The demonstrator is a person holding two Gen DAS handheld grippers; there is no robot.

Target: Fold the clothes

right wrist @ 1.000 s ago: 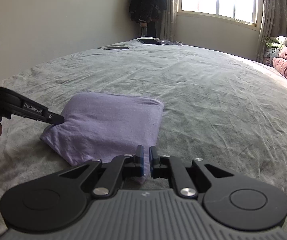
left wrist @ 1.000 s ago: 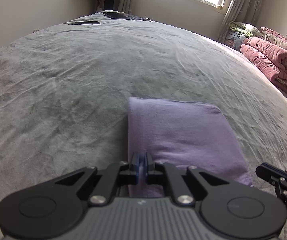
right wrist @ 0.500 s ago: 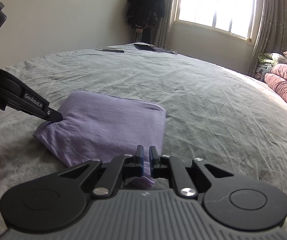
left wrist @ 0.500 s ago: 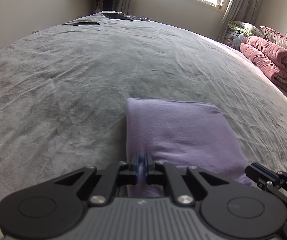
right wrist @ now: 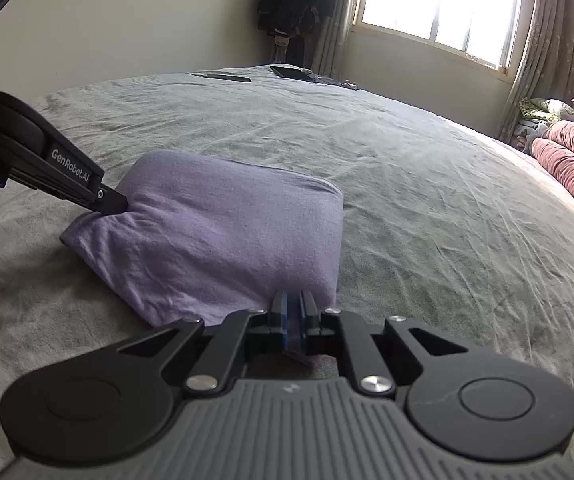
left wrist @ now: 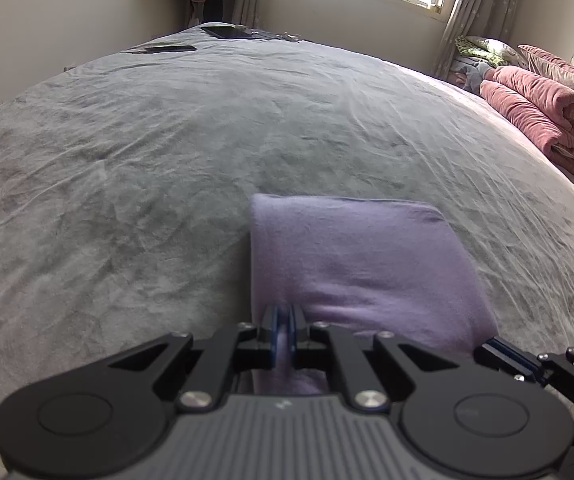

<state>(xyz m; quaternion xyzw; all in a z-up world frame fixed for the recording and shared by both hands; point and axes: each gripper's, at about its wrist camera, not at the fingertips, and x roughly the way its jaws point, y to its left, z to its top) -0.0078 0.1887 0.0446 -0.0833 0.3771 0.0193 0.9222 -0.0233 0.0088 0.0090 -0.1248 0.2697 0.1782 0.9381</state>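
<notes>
The left gripper [left wrist: 283, 330] is pressed together on the near left corner of the folded lilac garment [left wrist: 351, 264]; the right gripper [right wrist: 293, 322] pinches its near right corner. The garment is laid on the grey bedspread [left wrist: 167, 140], both grippers held low and level.

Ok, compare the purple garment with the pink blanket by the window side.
The purple garment lies flat-folded mid-bed, with the left gripper and right gripper pinching its near corners. The pink blanket is bulkier, rolled and untouched at the bed's edge. Both are soft fabric on the grey sheet.
</notes>
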